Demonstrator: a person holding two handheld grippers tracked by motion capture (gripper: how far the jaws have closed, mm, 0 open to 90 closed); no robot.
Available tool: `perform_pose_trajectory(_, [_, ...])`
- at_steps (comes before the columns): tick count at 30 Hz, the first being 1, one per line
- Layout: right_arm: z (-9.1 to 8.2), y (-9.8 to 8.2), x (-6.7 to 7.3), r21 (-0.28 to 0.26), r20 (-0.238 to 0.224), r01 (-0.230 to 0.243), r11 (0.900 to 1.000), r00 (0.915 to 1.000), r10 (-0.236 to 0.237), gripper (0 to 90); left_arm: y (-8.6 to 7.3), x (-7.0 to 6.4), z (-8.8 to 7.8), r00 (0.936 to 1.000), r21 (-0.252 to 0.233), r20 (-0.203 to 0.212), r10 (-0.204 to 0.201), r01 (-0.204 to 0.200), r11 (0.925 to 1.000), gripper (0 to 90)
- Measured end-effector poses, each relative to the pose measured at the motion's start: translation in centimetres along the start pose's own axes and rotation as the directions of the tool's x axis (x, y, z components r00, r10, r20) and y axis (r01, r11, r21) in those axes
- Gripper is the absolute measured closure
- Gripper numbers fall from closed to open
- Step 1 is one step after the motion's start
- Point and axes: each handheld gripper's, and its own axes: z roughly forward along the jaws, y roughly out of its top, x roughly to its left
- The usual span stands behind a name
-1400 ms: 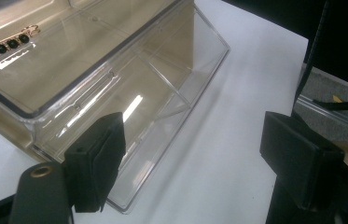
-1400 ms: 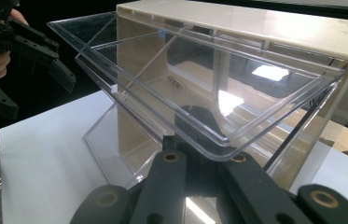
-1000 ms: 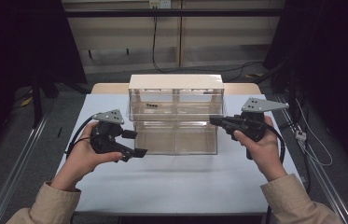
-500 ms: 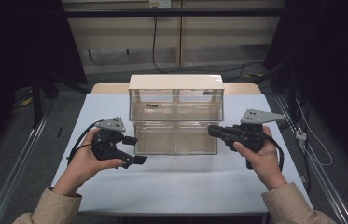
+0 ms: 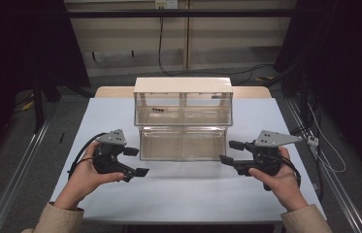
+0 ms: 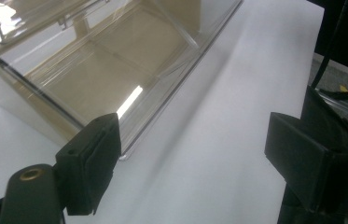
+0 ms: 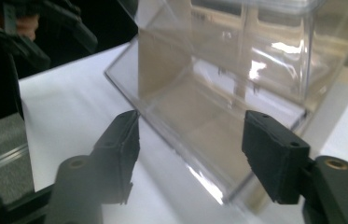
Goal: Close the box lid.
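Between our two pairs of jaws we see the clear plastic drawer box [image 5: 183, 124], glossy and smooth, catching bright glare, its top a matt pale board. The left gripper [image 5: 136, 161] and right gripper [image 5: 230, 152] look like matt black plastic, each topped by a dull grey metal plate. Under the jaws lies the table [image 5: 193, 194], smooth, matt white.

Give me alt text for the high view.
Two hands hold open grippers, the left gripper and right gripper, beside a clear plastic drawer box on a white table, touching nothing.
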Motion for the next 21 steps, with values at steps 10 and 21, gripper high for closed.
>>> perform_pose_trajectory(10, [-0.5, -2.7, -0.6, 0.055, 0.045, -0.017, 0.998, 0.9989, 0.014, 22.4, -2.0, 0.6, 0.3, 0.9997, -0.009, -0.013, -0.019, 0.019, 0.9998, 17.6])
perform_pose_trajectory(21, [-0.4, -5.1, -1.0, 0.093, 0.074, -0.027, 0.995, 0.9971, 0.02, 20.1, -4.6, 1.3, 0.3, 0.9989, 0.0, -0.036, -0.03, 0.03, 0.9995, 16.6])
